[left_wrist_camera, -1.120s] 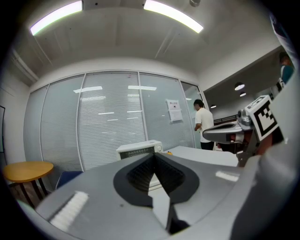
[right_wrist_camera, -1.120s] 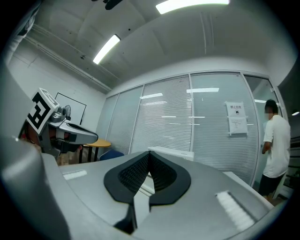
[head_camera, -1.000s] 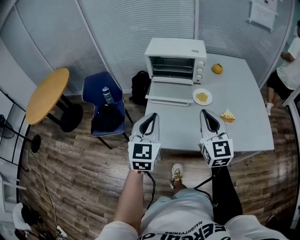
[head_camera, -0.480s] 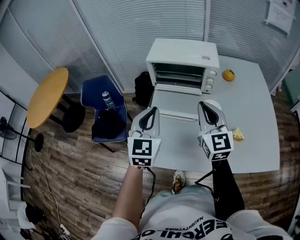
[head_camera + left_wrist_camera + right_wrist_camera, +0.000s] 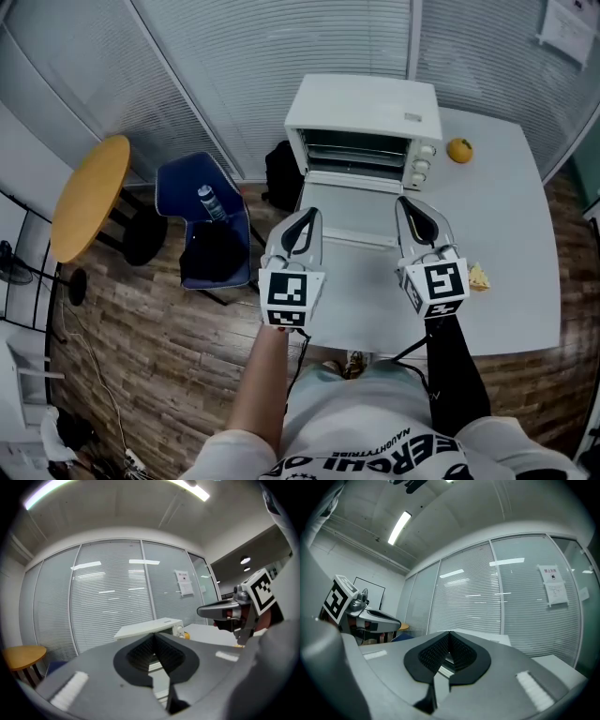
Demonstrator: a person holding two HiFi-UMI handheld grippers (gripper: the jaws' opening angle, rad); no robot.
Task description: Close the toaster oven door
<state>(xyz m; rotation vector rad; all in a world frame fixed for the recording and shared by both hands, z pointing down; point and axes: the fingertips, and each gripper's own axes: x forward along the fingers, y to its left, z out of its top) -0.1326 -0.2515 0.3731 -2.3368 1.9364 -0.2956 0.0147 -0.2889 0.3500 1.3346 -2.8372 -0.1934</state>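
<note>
A white toaster oven [image 5: 364,120] stands at the back of the white table [image 5: 506,225]. Its door [image 5: 356,204] hangs open and lies flat toward me. My left gripper [image 5: 306,215] is shut and hovers over the door's left edge. My right gripper [image 5: 404,202], also shut, hovers by the door's right edge. Neither holds anything. In the left gripper view the toaster oven [image 5: 149,628] shows just past the shut jaws, with the right gripper [image 5: 233,613] to its right. In the right gripper view the left gripper [image 5: 363,616] shows at the left.
An orange [image 5: 458,150] sits right of the oven, and a piece of bread [image 5: 479,276] lies near my right gripper. Left of the table are a blue chair [image 5: 202,220] with a bottle [image 5: 208,201], a black backpack [image 5: 280,173] and a round yellow table [image 5: 89,197].
I have come closer to the table. Both grippers have moved forward from the table's front edge to the sides of the open door. The small plate is now hidden.
</note>
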